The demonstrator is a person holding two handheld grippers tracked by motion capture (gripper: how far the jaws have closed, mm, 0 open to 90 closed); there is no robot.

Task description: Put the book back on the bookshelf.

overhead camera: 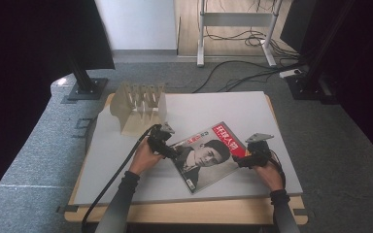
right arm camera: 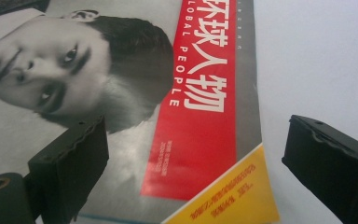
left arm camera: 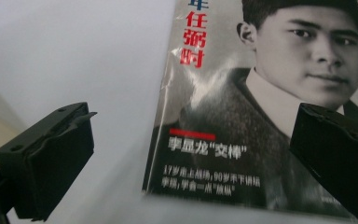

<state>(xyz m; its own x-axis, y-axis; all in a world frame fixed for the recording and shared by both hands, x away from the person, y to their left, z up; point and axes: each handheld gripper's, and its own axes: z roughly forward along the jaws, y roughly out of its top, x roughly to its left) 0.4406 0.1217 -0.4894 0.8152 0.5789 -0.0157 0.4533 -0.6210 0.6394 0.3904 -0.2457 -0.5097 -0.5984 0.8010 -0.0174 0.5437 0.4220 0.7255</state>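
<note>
Two open grippers flank what we see as one magazine (overhead camera: pixel 208 156) lying flat on the grey table (overhead camera: pixel 252 109). Our left gripper (left arm camera: pixel 191 158) straddles its spine edge, jaws apart, holding nothing; our right gripper (right arm camera: pixel 193 163) spreads over the red masthead, where we read "GLOBAL PEOPLE". Beyond the left gripper stands a wooden slotted rack (overhead camera: pixel 140 107), its slots bare.
</note>
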